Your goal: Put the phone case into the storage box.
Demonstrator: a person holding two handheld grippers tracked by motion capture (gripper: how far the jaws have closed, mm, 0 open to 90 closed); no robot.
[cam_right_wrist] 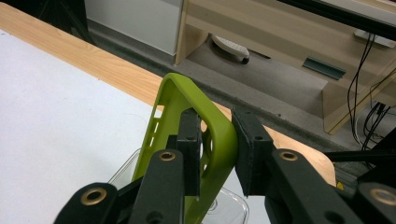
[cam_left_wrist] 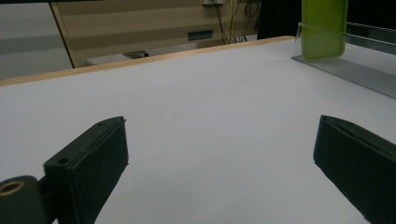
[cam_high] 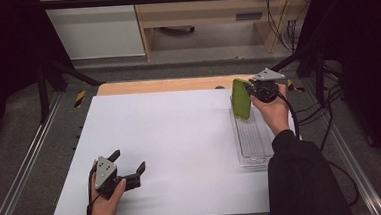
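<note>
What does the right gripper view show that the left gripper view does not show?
Right gripper view alone: the right gripper shut on the green phone case, one jaw inside its shell and one outside.

Left gripper view alone: the left gripper open above the white table, nothing between its jaws.

Both: the green case and the clear tray, the tray's near corner appearing below the case in the right gripper view.

Green phone case (cam_right_wrist: 219, 140) pinched in right tool (cam_right_wrist: 215, 154) over clear tray (cam_right_wrist: 229, 205)

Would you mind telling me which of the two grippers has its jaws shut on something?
The right gripper, at the table's far right: its jaws clamp the green phone case over the clear tray. The left gripper stands open, holding nothing.
</note>
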